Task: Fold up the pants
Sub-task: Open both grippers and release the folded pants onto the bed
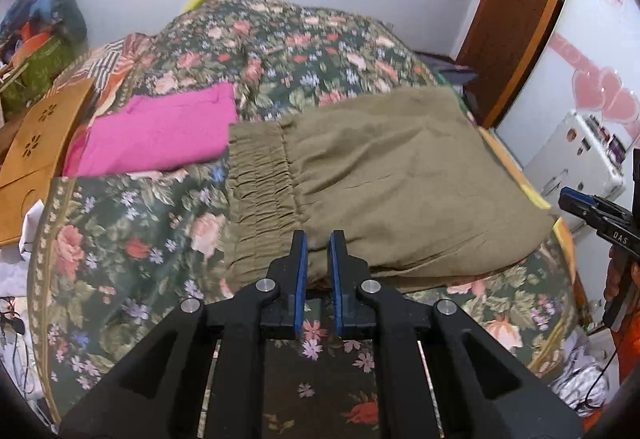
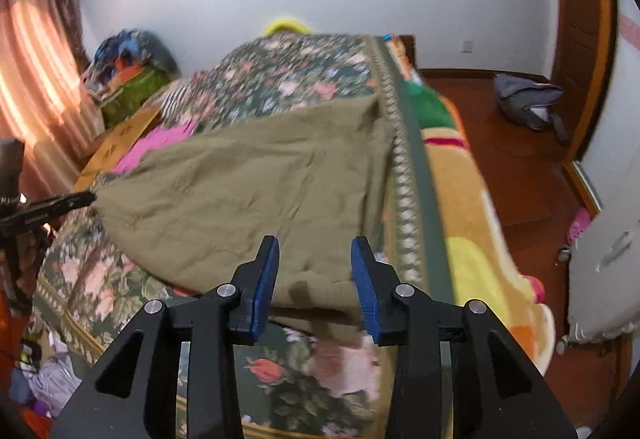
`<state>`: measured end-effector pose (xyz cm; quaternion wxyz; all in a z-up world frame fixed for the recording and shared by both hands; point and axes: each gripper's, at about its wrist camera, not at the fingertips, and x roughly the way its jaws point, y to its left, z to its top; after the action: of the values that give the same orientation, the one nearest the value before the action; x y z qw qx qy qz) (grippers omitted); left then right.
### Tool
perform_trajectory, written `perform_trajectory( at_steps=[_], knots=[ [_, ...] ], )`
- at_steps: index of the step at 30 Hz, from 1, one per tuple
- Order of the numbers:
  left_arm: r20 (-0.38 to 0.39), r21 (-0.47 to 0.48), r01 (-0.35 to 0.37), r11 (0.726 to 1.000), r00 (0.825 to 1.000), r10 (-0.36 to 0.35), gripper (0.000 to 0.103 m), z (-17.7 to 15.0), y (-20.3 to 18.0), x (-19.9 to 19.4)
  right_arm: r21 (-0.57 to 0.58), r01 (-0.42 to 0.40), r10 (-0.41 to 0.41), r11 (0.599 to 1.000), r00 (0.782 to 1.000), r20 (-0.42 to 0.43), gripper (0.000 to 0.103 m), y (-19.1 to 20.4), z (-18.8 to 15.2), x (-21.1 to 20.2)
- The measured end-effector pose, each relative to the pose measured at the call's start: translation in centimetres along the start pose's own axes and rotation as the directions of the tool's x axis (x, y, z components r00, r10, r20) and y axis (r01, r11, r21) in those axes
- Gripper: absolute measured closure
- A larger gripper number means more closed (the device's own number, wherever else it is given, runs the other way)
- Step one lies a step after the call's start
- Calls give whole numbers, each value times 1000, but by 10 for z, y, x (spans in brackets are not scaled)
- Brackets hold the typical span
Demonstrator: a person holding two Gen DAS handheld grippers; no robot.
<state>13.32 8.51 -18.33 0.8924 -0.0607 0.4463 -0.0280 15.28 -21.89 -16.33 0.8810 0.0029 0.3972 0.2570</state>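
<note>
Olive-green pants lie folded on the floral bedspread, with the gathered elastic waistband toward the left. They also show in the right wrist view. My left gripper hovers at the near edge of the pants, its jaws a narrow gap apart and empty. My right gripper is open wide and empty over the near edge of the pants. The right gripper also shows at the right edge of the left wrist view.
A folded pink garment lies on the floral bedspread left of the pants. A wooden board sits at the bed's left. The bed edge with an orange blanket drops to a wooden floor with a grey bag.
</note>
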Motion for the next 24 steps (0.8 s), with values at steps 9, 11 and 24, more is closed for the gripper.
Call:
perform_trajectory(
  at_steps=[9,11,24],
  knots=[
    [-27,13,-11,1000,1000,11,91,-11,-3,19,54,-50,56,997,990,-127,68,-7,-28,41],
    [-28,6,-6,1000,1000,6,89,-6,-1,14,52,-44,50,998,990,-133,68,-6,-23,38],
    [57,-90,-68,994,996,74,63,72,47,16,19,-1,1,1000,1000,-12,68,-23,41,29]
  ],
)
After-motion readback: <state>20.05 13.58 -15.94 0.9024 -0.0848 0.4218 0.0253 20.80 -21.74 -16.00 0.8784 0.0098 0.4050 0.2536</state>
